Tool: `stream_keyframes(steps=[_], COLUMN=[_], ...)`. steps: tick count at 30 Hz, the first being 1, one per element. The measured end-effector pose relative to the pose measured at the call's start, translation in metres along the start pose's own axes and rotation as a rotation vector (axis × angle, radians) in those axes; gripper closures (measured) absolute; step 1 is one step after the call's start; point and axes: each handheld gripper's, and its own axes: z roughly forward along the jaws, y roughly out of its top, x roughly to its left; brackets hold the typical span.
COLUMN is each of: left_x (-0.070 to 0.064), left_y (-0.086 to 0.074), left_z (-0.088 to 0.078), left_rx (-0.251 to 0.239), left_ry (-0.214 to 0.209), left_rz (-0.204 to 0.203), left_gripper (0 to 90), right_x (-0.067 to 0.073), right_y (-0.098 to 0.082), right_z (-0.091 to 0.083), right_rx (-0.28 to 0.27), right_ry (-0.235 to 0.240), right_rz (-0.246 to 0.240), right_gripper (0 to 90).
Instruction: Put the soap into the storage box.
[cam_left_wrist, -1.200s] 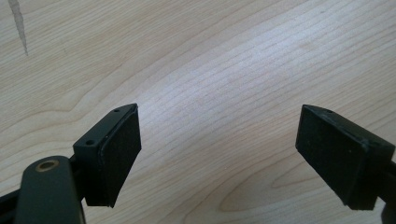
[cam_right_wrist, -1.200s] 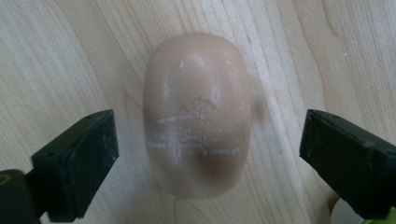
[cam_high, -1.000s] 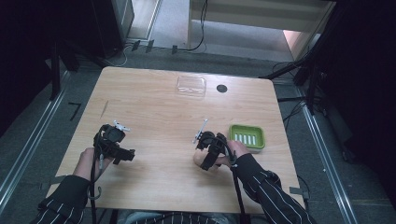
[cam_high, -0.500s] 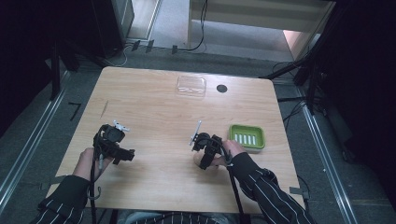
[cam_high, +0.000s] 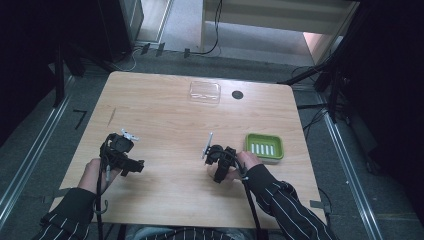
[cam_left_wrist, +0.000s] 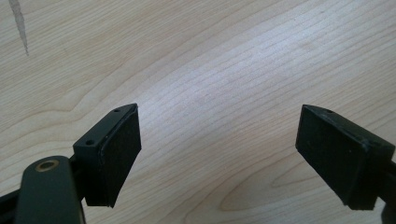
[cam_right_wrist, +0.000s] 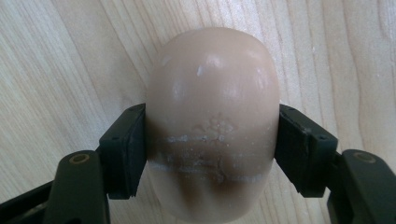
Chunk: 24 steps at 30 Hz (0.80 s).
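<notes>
I've got the right gripper (cam_right_wrist: 211, 154) clamped on the soap bar (cam_right_wrist: 212, 121), pads pressed flat vs. both long sides; jaws have just been closing onto it, soap sits between them. Bar is pale beige, rounded, w/ a darker scuffed band across the middle, lying on the table (cam_high: 165, 120). In the high view the right gripper (cam_high: 218, 165) is right of centre, toward the near edge, my hand (cam_high: 245, 162) behind it, striped sleeve coming in from the near right corner. Left gripper (cam_left_wrist: 233, 154) has its jaws wide apart, nothing between them, just bare wood grain below; in the high view the left gripper (cam_high: 122, 157) sits near the left edge, well apart from the right one, roughly level w/ it. Just beyond and right of the right hand, close to the right edge, is the green soap dish (cam_high: 264, 147), w/ pale ribs in its floor, no soap in it. Further out, near the far edge around the middle, lies a clear plastic lid (cam_high: 205, 92), and just right of it a small black round spot (cam_high: 237, 94) in the tabletop. Can't tell what the spot is.
</notes>
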Motion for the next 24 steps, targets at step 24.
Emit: stream_keyframes(steps=[24], left_x=[0.0001], left_y=[0.0000], left_z=[-0.0001], left_rx=[-0.001], left_ry=[-0.003], left_rz=[0.003], left_gripper=[14.7], right_x=[-0.0006], right_y=[-0.0040], right_z=[-0.0072], right_rx=[0.005], right_ry=[-0.032], right_rz=[0.006], right_gripper=[33.1])
